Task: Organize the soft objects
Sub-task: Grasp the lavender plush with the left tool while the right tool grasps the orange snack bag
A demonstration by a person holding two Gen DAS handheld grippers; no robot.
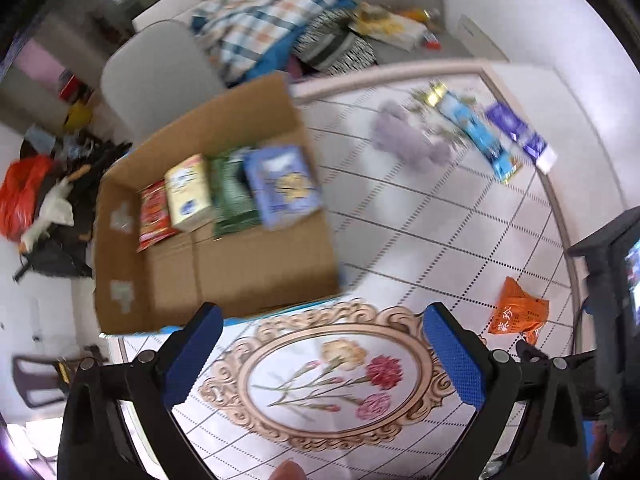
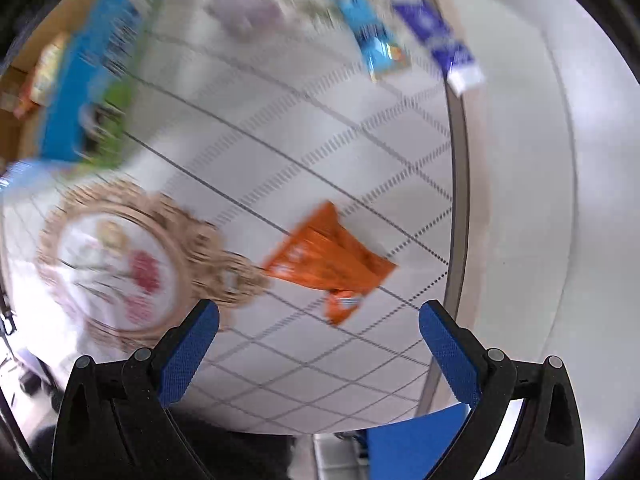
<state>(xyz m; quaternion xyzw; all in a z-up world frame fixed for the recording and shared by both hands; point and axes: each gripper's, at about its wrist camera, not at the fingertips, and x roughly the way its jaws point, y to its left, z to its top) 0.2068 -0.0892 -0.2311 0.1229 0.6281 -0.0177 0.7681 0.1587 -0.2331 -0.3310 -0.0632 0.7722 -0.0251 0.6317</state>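
A cardboard box (image 1: pixel 256 280) stands on the table's left and holds several packs: red (image 1: pixel 154 216), cream (image 1: pixel 188 194), green (image 1: pixel 232 196) and pale blue (image 1: pixel 282 186). On the table lie an orange packet (image 1: pixel 518 308), a lilac plush toy (image 1: pixel 408 138), a light blue pack (image 1: pixel 478 136) and a purple pack (image 1: pixel 520 132). My left gripper (image 1: pixel 322 320) is open and empty above the flower print. My right gripper (image 2: pixel 318 316) is open and empty, just in front of the orange packet (image 2: pixel 330 258). The right wrist view is blurred.
The table (image 1: pixel 420 240) has a white tiled cloth with a flower medallion (image 1: pixel 332 376). Behind it stands a sofa (image 1: pixel 160 76) with a plaid cloth (image 1: pixel 260 24) and cushions. Red bag and clutter (image 1: pixel 36 200) lie on the floor at left. A dark device (image 1: pixel 612 276) stands at right.
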